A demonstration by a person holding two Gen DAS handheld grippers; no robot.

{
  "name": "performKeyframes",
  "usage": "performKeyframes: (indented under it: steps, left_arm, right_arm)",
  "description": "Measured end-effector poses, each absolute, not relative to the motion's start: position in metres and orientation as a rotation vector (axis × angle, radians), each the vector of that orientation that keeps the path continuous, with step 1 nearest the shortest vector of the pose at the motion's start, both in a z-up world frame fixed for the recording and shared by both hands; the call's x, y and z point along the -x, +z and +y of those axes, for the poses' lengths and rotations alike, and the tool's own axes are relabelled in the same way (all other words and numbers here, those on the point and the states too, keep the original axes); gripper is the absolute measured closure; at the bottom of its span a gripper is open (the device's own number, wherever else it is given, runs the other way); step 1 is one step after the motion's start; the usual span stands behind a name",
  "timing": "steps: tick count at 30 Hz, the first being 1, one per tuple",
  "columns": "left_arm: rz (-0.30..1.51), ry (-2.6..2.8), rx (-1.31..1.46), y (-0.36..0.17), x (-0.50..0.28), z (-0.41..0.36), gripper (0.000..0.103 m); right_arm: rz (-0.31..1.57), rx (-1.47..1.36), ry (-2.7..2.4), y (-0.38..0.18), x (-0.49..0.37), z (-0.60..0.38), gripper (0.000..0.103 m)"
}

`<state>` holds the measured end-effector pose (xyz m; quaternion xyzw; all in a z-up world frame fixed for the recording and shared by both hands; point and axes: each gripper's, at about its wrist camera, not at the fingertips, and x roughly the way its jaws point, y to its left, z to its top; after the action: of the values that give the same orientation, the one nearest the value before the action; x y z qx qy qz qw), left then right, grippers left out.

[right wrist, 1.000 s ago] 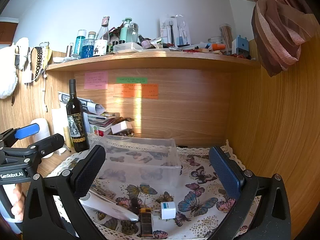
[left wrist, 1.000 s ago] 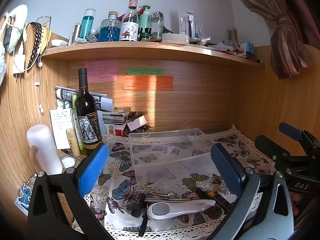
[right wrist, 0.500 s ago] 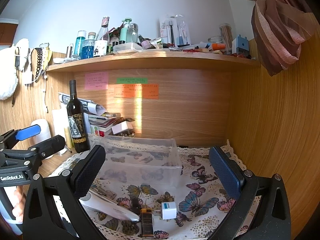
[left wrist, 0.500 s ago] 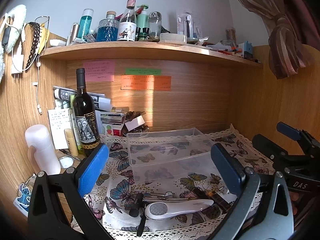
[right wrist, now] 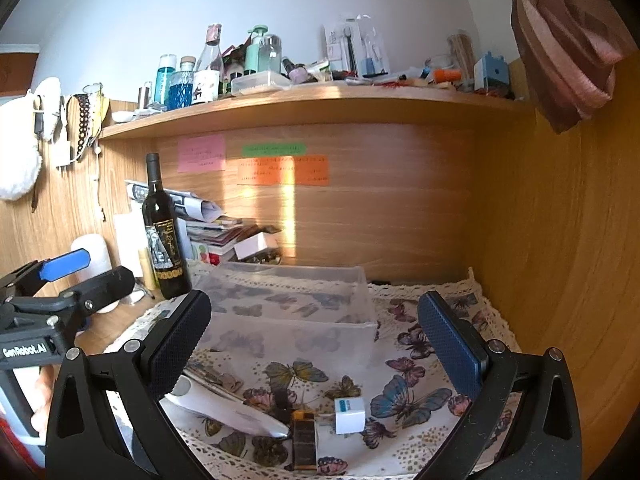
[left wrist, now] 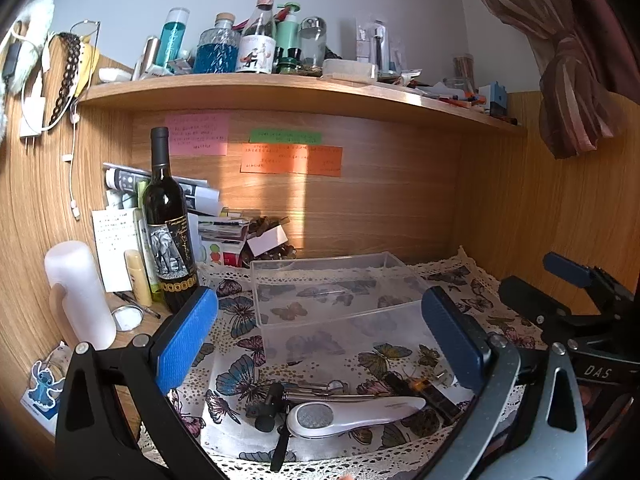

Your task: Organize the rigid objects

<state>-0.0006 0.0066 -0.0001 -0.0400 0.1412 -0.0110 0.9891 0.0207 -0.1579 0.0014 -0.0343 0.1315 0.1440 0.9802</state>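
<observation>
Several small rigid items near edge of table, in front of clear bin point(left wrist: 340, 308). White handled tool point(left wrist: 352, 412): light, stiff, smooth (slippery); take at narrow handle. Left gripper point(left wrist: 320, 344), right gripper point(right wrist: 316, 344): jaws wide apart, empty.

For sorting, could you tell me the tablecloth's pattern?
Butterflies on white tablecloth, lace-edged; clearest in the right wrist view.

A wooden alcove desk: its back panel point(left wrist: 360, 208) carries a sunlit stripe at 12 o'clock, the shelf point(left wrist: 280, 88) runs above, white wall point(right wrist: 280, 0) higher, brown curtain point(right wrist: 568, 40) at 2 o'clock.
</observation>
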Motion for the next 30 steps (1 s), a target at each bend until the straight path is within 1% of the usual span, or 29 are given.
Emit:
performKeyframes:
  steps: [7,8,9,10,11,12,15,19,23,27,30]
  left_arm:
    - [0.317,-0.001,0.110,-0.009,-0.007,0.024,0.000]
    - [0.327,0.011,0.109,-0.013,-0.008,0.027,0.005]
    - [0.342,0.022,0.106,-0.016,-0.010,0.030,0.013]
    - [0.367,0.032,0.105,-0.020,-0.013,0.033,0.017]
    - [0.395,0.034,0.109,-0.025,-0.016,0.037,0.021]
    - [0.421,0.035,0.117,-0.030,-0.020,0.041,0.022]
    - [0.478,0.062,0.123,-0.044,-0.027,0.052,0.027]
    - [0.555,0.083,0.123,-0.066,-0.032,0.062,0.032]
    - [0.644,0.085,0.120,-0.089,-0.037,0.066,0.042]
    - [0.722,0.059,0.132,-0.109,-0.044,0.067,0.050]
    - [0.753,0.040,0.127,-0.114,-0.049,0.063,0.052]
  right_arm:
    - [0.289,0.078,0.266,-0.006,-0.028,-0.162,0.000]
    - [0.292,0.080,0.257,-0.008,-0.028,-0.164,0.002]
    - [0.301,0.083,0.248,-0.010,-0.030,-0.166,0.006]
    - [0.317,0.087,0.242,-0.014,-0.032,-0.168,0.008]
    - [0.335,0.087,0.238,-0.017,-0.034,-0.170,0.013]
    - [0.355,0.086,0.234,-0.021,-0.037,-0.173,0.018]
    - [0.425,0.077,0.228,-0.033,-0.046,-0.182,0.027]
    - [0.495,0.070,0.220,-0.048,-0.052,-0.192,0.034]
    - [0.569,0.066,0.237,-0.063,-0.056,-0.198,0.043]
    - [0.631,0.061,0.254,-0.078,-0.060,-0.198,0.046]
    - [0.659,0.060,0.274,-0.086,-0.062,-0.196,0.047]
